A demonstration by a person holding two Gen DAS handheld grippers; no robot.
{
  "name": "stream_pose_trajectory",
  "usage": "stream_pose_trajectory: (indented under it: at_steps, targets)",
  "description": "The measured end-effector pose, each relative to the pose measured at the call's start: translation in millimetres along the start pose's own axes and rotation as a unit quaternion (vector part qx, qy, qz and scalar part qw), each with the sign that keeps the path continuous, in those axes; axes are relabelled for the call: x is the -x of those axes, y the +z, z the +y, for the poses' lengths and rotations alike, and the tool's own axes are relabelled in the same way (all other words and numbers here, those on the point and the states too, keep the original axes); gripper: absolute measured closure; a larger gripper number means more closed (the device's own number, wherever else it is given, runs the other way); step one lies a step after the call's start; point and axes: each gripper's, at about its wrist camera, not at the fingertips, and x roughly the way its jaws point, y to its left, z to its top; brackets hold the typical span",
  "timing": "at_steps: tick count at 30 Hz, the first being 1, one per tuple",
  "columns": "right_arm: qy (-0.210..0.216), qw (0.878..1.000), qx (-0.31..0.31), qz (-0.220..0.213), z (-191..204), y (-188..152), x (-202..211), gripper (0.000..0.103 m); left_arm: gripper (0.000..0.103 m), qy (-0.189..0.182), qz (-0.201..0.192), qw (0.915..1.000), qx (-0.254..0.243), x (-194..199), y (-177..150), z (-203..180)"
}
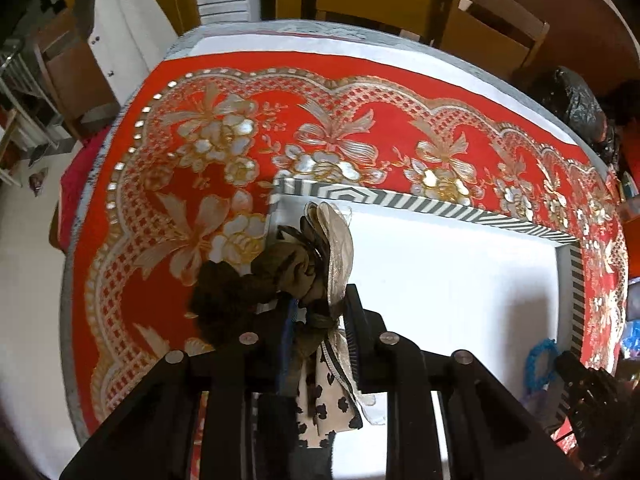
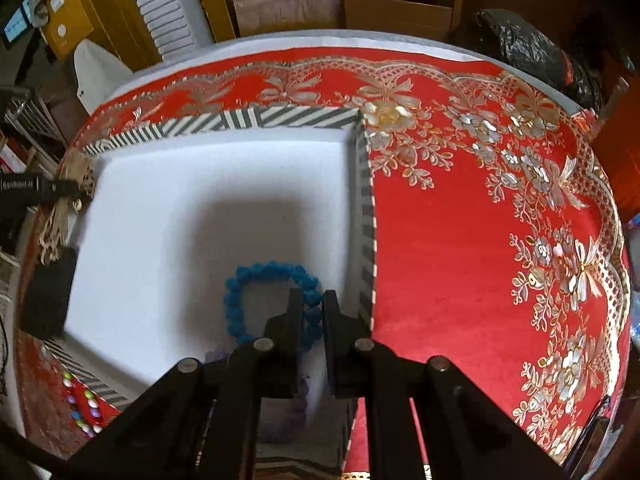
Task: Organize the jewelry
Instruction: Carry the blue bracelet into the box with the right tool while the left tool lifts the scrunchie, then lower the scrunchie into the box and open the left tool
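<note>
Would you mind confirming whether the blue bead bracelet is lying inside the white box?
Yes, the blue bead bracelet rests on the white floor of the striped-rim box.

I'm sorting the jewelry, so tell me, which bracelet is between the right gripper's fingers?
The blue beaded bracelet, lying inside the white box with the right gripper closed on it. The purple one sits below it, under the gripper, not held.

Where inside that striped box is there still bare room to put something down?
The white floor of the striped box is bare across its middle and far side. The near right corner holds the blue bead bracelet; the left wall is crowded by the ribbon bow.
</note>
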Motion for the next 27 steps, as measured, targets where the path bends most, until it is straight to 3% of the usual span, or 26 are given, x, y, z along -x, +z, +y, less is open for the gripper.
stream_pose_trajectory:
  at_steps: [4, 13, 18, 27]
  targets:
    - [0.022, 1.0, -0.016, -0.011, -1, -5, 16, 0.077, 0.091, -0.008, -0.006, 0.9999, -0.006, 5, 0, 0]
    - [0.085, 0.994, -0.042, -0.045, 4, -16, 66, 0.061, 0.089, -0.012, -0.038, 0.9992, 0.004, 43, -1, 5]
    - [0.101, 0.992, -0.038, -0.059, 12, -22, 92, 0.06, 0.089, -0.01, -0.045, 0.9989, -0.005, 63, -15, 2]
    - [0.12, 0.988, -0.024, -0.097, 23, -50, 140, 0.054, 0.089, -0.006, -0.066, 0.9968, -0.045, 105, -72, -29]
